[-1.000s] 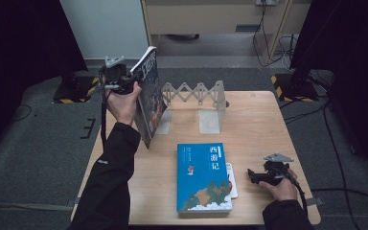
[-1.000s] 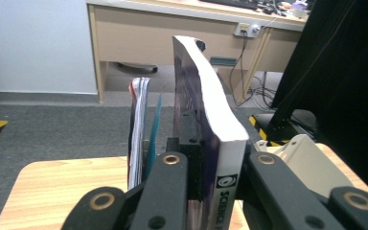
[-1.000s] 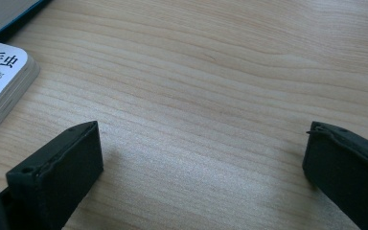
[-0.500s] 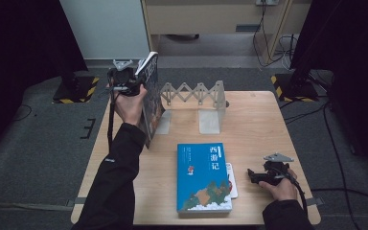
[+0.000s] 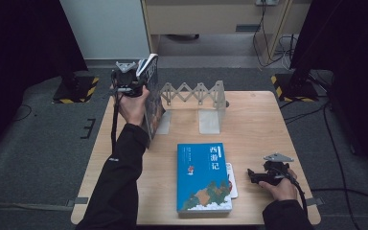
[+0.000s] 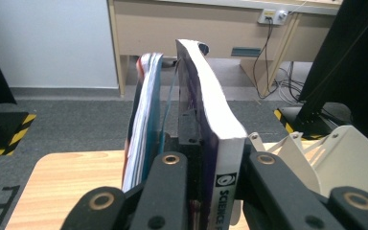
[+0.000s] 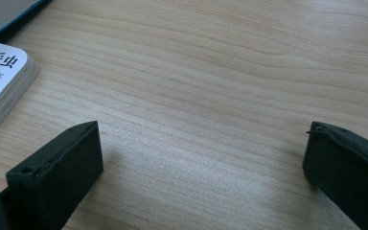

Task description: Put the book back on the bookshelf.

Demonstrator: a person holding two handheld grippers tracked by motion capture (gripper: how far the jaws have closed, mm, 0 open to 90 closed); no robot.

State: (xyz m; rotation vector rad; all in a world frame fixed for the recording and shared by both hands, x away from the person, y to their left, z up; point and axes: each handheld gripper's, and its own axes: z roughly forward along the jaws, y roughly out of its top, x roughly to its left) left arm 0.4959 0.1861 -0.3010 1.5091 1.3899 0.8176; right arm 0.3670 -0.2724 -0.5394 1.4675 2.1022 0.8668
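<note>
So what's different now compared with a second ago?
The left gripper, shut on the upright book, has carried it rightward and a little lower, toward the white bookend rack. No grip was taken or released. The right gripper stays open, resting on the table, and the blue book lies flat as before.

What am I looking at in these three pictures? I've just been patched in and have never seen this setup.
No robot here: a person at a wooden table holds a two-jaw gripper in each hand. The high view looks down from above; the other two come from cameras riding on the grippers. The left gripper is shut on two books, held upright beside a white folding book rack; the left gripper view looks along its black jaws at their edges. The right gripper rests open on the table, with bare wood between its jaws in the right gripper view. A blue book lies flat on a smaller white book.
</note>
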